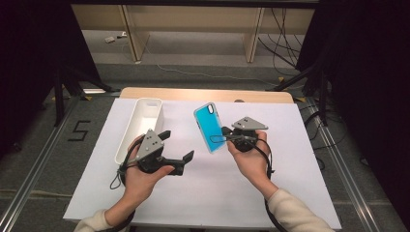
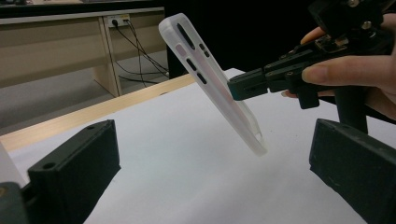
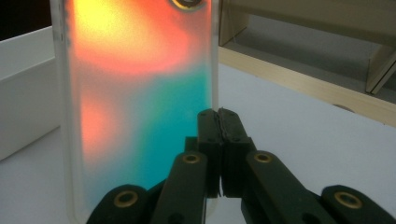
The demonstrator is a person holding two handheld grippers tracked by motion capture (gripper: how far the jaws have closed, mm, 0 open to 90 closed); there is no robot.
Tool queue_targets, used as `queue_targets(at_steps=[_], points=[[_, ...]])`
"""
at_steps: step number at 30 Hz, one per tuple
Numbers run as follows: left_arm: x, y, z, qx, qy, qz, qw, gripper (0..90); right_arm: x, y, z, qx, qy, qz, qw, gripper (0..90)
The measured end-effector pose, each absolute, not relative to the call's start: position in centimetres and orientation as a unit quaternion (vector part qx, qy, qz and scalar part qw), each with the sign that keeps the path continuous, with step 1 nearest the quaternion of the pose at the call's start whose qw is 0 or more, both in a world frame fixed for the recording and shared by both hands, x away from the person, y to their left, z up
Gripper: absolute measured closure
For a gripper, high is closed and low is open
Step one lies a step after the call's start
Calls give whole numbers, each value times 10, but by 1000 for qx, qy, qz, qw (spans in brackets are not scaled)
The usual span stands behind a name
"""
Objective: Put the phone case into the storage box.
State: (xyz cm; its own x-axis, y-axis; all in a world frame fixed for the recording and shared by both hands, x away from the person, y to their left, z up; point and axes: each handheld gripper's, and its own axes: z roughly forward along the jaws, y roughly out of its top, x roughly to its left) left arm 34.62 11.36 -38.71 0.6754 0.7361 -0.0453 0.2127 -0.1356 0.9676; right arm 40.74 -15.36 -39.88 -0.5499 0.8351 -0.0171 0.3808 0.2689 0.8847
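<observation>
A phone case [image 1: 209, 126], teal on its back with a translucent rim, is held tilted above the white table sheet [image 1: 217, 188]. My right gripper [image 1: 224, 137] is shut on the case's right side wall near its lower end. In the right gripper view the closed pads [image 3: 219, 123] pinch that rim, and the case [image 3: 140, 93] glows orange and teal. The left gripper view shows the case [image 2: 210, 79] edge-on with the right gripper [image 2: 238, 86] clamped on it. My left gripper [image 1: 176, 146] is open and holds nothing, left of the case; its jaws [image 2: 212, 161] stand wide apart.
A long white bin [image 1: 126, 140] lies on the sheet's left side, just behind my left hand, and also shows in the right gripper view [image 3: 23, 93]. A wooden table edge [image 1: 203, 94] runs along the far side. Desks and cables stand on the floor beyond.
</observation>
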Motion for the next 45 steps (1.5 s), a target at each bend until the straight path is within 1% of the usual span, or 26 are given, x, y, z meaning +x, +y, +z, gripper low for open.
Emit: queue_targets(at_steps=[3, 7, 12, 14, 15, 20, 26, 29, 30, 32, 45], points=[[350, 104, -384, 718, 332, 237, 564, 61, 406, -154, -398, 403, 755, 450, 256, 894], [355, 94, -382, 721, 328, 237, 562, 65, 405, -153, -398, 407, 751, 452, 258, 894], [361, 81, -379, 721, 333, 241, 558, 111, 405, -153, -399, 409, 750, 449, 264, 894], [362, 77, -378, 721, 334, 241, 557, 128, 404, -153, -398, 415, 749, 448, 256, 893], [365, 73, -379, 723, 334, 245, 553, 148, 404, -154, -398, 409, 749, 449, 266, 894], [368, 68, -379, 724, 337, 249, 548, 157, 404, -154, -397, 409, 748, 449, 269, 894], [374, 65, -379, 721, 356, 249, 540, 174, 404, -152, -397, 408, 749, 449, 265, 893], [379, 64, -381, 721, 353, 258, 538, 207, 403, -151, -397, 411, 748, 448, 265, 893], [381, 65, -382, 721, 357, 260, 535, 224, 403, -152, -397, 407, 749, 445, 273, 893], [382, 64, -382, 721, 358, 260, 534, 233, 403, -152, -397, 407, 748, 446, 275, 893], [386, 59, -382, 715, 372, 267, 528, 423, 402, -149, -397, 402, 747, 441, 294, 893]])
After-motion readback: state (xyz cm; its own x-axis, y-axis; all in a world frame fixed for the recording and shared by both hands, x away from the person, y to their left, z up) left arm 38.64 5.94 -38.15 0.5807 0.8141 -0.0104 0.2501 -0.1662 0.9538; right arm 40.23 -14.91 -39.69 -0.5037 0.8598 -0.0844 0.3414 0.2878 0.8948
